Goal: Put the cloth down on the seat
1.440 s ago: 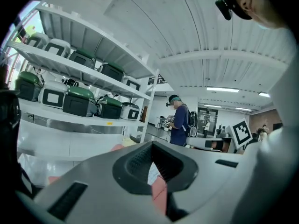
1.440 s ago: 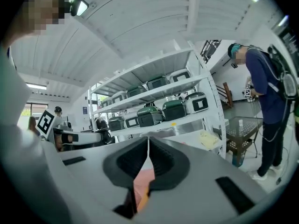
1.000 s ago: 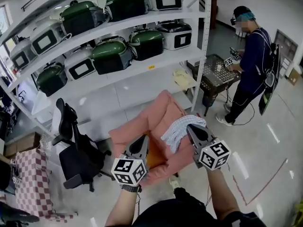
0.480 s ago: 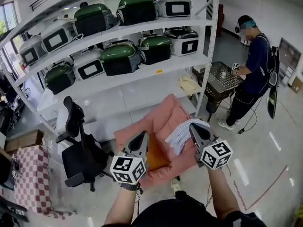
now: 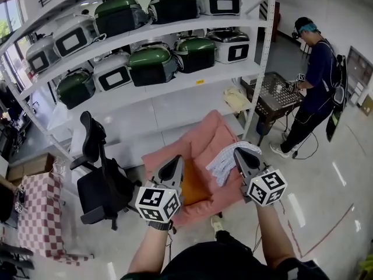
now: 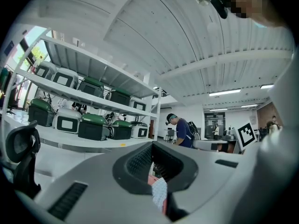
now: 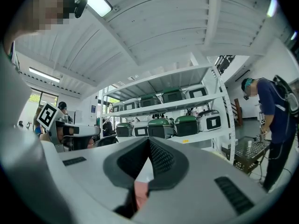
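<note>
Off to the left of my left hand-held gripper (image 5: 173, 167) stands a black office chair (image 5: 99, 179), well apart and out of the way. That hand-held gripper is closed to a point with nothing in it, held low over the near left corner of the pink seat (image 5: 192, 147), I judge simply to stay clear. Just beyond its tip an orange pad (image 5: 195, 192) lies in the seat's hollow. The checked cloth (image 5: 224, 162) lies bunched on the right side of the seat, right beside my right hand-held gripper (image 5: 240, 155), whose jaws are also together. A pale strip shows through their slit, but it is too blurred to say whether a corner of cloth is pinched; it looks to be lying free. Beyond both tips rises the white shelving (image 5: 262, 69) loaded with cookers (image 5: 151, 63), close behind the seat. Far right of my right hand-held gripper, a person (image 5: 317, 74) works at a wire tabletop (image 5: 274, 92), no obstacle to me.
</note>
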The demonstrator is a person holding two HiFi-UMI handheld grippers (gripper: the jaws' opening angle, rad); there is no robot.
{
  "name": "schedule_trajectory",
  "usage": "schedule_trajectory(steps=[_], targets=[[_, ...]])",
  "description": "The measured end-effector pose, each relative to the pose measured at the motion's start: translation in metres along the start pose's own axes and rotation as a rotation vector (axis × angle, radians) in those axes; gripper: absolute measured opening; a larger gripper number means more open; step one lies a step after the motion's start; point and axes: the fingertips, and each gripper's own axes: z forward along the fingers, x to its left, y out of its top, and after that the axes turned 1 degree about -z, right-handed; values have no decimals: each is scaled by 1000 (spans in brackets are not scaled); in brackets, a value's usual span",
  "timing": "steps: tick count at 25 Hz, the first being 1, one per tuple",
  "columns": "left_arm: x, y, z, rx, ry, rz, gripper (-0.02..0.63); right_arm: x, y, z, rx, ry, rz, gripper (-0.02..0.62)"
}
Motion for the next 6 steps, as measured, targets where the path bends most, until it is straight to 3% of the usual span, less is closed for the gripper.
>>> schedule_trajectory(steps=[6], targets=[[5, -4, 3, 6, 15, 12, 6, -3, -5, 4, 7, -4, -9, 5]])
